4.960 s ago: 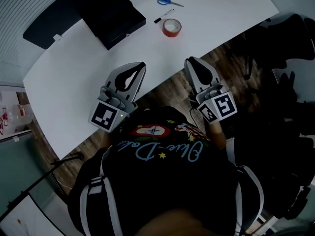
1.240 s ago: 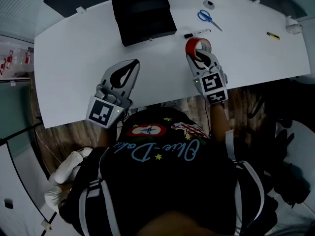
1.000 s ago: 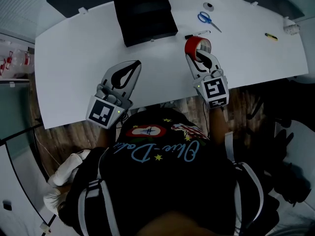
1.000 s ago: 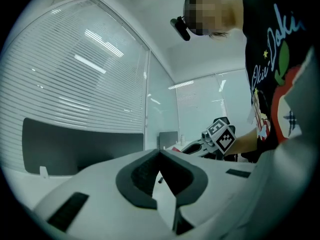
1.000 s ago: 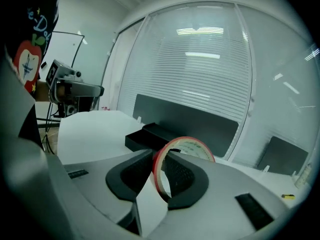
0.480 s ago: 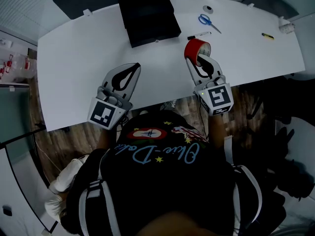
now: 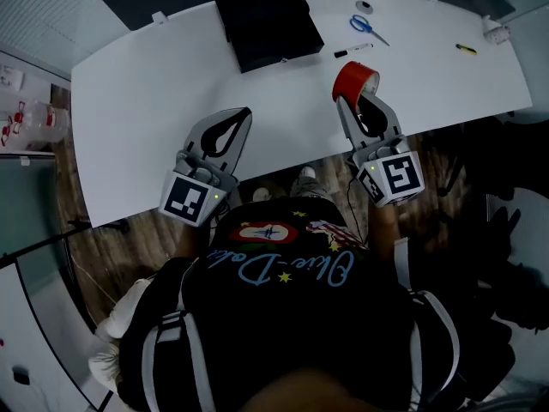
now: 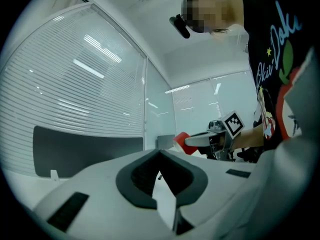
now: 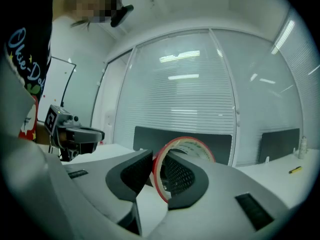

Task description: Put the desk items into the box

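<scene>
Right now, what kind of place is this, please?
Most likely an office or meeting room. A long white desk stands before glass walls with slatted blinds, and stationery is about: scissors, a marker and a roll of red tape.

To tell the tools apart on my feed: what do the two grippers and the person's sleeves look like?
The left gripper and right gripper match: light grey shells tapering to a point, black textured pads inside. Each carries a white marker cube with black squares at its rear. The sleeves are black with white stripes.
</scene>
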